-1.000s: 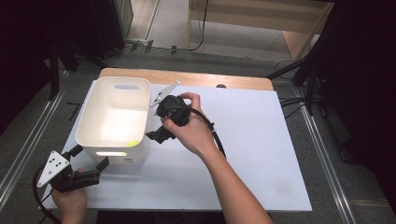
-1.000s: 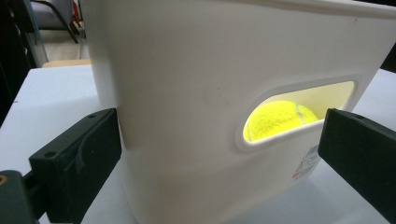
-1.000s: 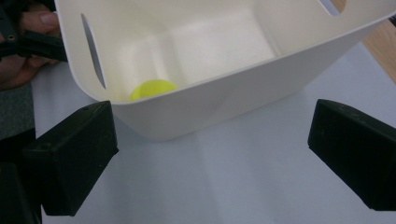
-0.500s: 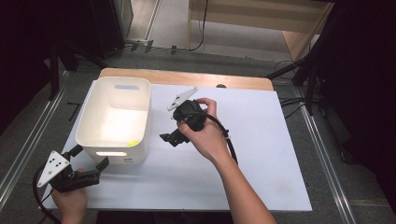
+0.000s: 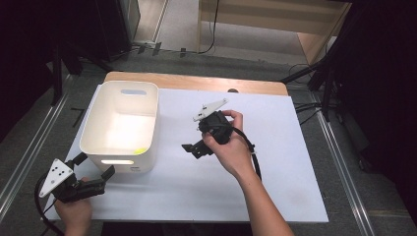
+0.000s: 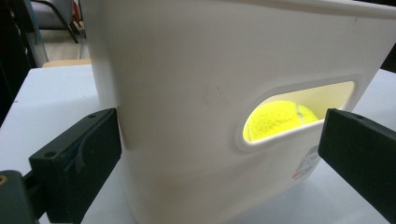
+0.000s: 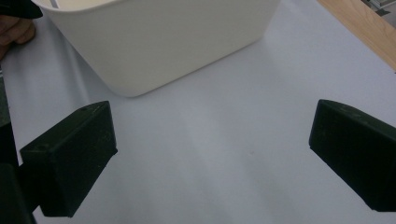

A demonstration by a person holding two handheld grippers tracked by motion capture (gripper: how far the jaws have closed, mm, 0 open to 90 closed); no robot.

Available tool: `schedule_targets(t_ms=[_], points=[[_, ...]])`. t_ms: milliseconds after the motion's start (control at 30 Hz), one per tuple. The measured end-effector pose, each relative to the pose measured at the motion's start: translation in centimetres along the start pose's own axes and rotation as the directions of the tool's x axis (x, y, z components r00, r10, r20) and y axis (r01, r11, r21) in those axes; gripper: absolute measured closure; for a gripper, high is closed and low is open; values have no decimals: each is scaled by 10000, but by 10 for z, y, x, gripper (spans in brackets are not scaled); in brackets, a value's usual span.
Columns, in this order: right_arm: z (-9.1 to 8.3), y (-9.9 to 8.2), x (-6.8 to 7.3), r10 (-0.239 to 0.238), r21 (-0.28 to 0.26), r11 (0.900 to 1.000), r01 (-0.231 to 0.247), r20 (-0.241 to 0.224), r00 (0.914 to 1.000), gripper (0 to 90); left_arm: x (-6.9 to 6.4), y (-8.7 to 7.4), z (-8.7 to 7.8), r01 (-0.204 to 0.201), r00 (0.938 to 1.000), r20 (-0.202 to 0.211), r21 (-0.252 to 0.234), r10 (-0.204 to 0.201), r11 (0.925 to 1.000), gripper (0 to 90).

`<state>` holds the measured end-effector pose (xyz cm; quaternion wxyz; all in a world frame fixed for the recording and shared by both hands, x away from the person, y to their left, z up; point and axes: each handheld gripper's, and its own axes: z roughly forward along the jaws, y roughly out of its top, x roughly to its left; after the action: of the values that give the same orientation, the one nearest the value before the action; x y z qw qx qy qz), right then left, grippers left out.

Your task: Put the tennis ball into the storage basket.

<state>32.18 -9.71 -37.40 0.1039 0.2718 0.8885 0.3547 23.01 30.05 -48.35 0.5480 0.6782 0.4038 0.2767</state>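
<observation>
A white plastic bin (image 5: 120,128) stands on the left of the white table top (image 5: 275,177). Through the bin's handle slot a yellow tennis ball (image 6: 275,121) shows inside; in the high view a yellow patch of the ball (image 5: 140,151) lies at the bin's near right corner. My left gripper (image 5: 93,169) is open at the bin's near end, its jaws on either side of the bin wall (image 6: 210,93). My right gripper (image 5: 193,147) is open over the table's middle, to the right of the bin (image 7: 159,42), nothing between its jaws.
A wooden strip (image 5: 196,82) runs along the table's far edge. Metal rails (image 5: 339,152) flank the table on both sides. Cables (image 5: 305,105) lie on the floor at the right. The person's left hand (image 7: 16,28) shows beyond the bin.
My right gripper has drawn away from the bin's right rim, moving rightward and toward the table's middle. The left gripper has stayed at the bin's near end.
</observation>
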Motion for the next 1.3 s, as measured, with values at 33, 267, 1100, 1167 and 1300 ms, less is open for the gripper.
schedule_targets(t_ms=[33,267,1100,1167,1300], points=[[-1,-2,-1,59,-2,10000,-59,25,10000,0,0,0,0,1,10000,2,-1,-1,10000,0],[-10,-20,-7,442,-98,9990,-440,207,9988,0,0,0,0,-2,10000,-27,-1,2,10000,0],[-40,-89,-29,1889,-883,9795,-1808,939,9775,0,-1,0,0,-36,10000,-58,5,36,10000,0],[-42,-94,-29,1900,-955,9789,-1807,990,9768,0,-1,0,0,-39,10000,-45,10,39,10000,0],[-45,-103,-30,1937,-1082,9773,-1824,1051,9754,0,-1,0,0,-37,10000,-34,13,37,10000,0]])
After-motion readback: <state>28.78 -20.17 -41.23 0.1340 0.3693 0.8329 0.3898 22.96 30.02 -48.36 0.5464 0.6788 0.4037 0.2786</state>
